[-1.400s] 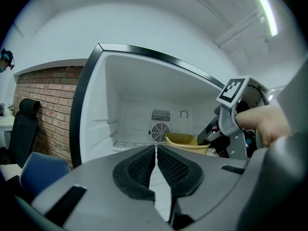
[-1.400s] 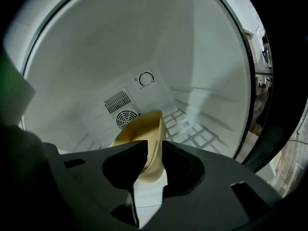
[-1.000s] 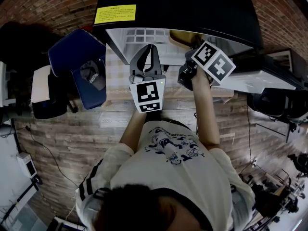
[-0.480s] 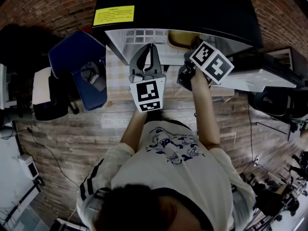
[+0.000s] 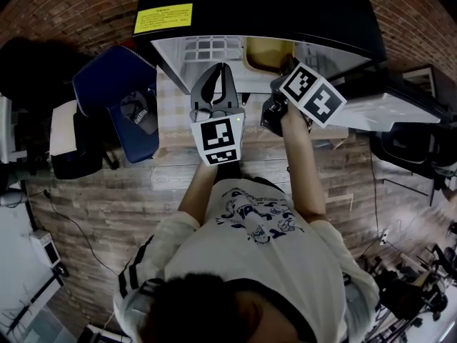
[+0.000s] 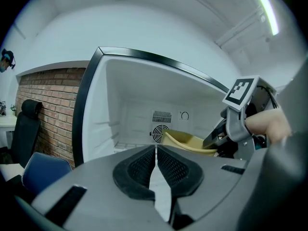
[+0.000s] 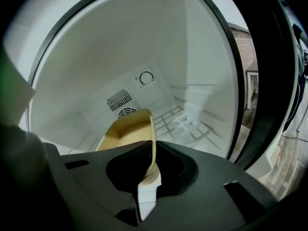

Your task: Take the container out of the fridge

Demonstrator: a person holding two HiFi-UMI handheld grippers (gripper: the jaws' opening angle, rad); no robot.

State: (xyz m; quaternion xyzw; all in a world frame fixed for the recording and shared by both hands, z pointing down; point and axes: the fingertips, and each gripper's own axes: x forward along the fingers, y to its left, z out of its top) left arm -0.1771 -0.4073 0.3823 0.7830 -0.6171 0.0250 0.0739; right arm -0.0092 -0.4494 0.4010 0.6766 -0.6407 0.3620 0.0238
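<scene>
Nearby, blue chair (image 5: 118,98); right tongs (image 7: 150,165) clamp container (image 7: 126,129).

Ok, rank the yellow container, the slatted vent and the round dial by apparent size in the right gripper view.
1. yellow container, though it sits nearest the camera, which inflates it.
2. slatted vent.
3. round dial, only a little smaller than the vent.
</scene>
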